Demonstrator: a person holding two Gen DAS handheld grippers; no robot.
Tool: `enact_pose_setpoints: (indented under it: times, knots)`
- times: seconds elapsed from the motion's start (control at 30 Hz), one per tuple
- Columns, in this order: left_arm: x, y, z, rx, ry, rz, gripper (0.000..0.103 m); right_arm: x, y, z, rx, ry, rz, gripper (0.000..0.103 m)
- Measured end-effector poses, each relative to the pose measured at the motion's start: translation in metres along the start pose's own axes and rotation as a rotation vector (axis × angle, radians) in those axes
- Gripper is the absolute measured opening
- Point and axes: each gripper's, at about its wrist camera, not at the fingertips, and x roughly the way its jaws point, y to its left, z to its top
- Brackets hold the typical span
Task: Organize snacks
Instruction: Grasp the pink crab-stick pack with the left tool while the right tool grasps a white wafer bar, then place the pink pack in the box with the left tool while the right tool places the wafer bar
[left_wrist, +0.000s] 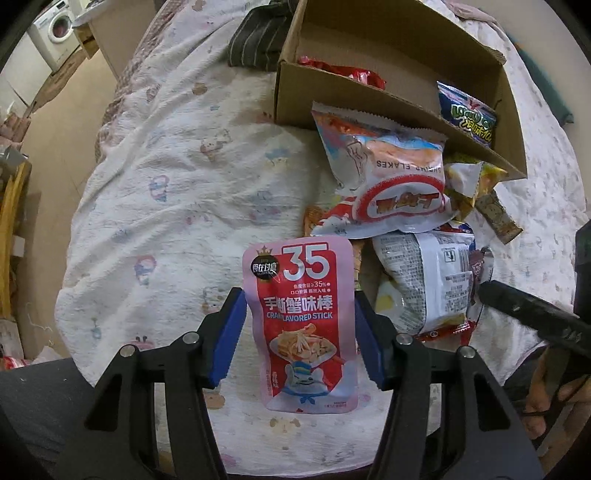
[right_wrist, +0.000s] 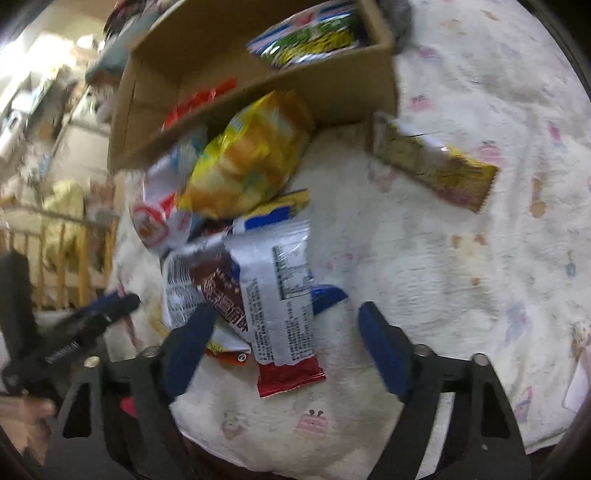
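A pink and red crab stick pouch lies flat on the quilt between the two blue pads of my left gripper; the jaws stand wide on either side of it. Beyond it is a pile of snack bags, with a shrimp flakes bag on top, leaning on a cardboard box that holds a few packets. My right gripper is open over a white packet with a red end at the near edge of the pile. A yellow chip bag lies against the box.
A printed white quilt covers the bed. A yellow snack bar lies alone right of the box. A striped dark cloth is behind the box. The bed's left edge drops to the floor, with a washing machine far off.
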Motion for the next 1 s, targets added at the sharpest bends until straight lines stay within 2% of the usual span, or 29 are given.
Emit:
enact_pose_setpoints:
  times: [0.17,0.3,0.4,0.5,0.6,0.8,1.0]
  knots:
    - [-0.001,0.000,0.002,-0.015,0.006,-0.018,0.054,0.004,0.006,-0.002,-0.027,0.015,-0.003,0.063]
    - [-0.002,0.003,-0.001,-0.030,0.010,-0.019,0.054,-0.006,0.008,-0.002,-0.045,-0.008,-0.008,0.035]
    - [-0.001,0.004,0.000,-0.035,0.017,-0.027,0.054,-0.021,0.012,-0.002,-0.096,-0.062,-0.046,0.035]
    - [0.002,0.002,0.002,-0.025,0.012,-0.012,0.054,-0.030,0.009,-0.004,-0.089,-0.088,-0.032,0.035]
    - [0.003,0.002,0.002,-0.030,0.012,-0.006,0.054,-0.039,0.003,-0.006,-0.068,-0.106,-0.006,0.035]
    - [-0.010,-0.001,0.002,-0.018,-0.050,0.040,0.054,-0.066,0.004,-0.004,-0.070,-0.224,0.058,0.035]
    - [-0.031,-0.004,0.013,-0.020,-0.084,0.021,0.054,-0.075,0.016,0.002,-0.091,-0.271,0.090,0.035]
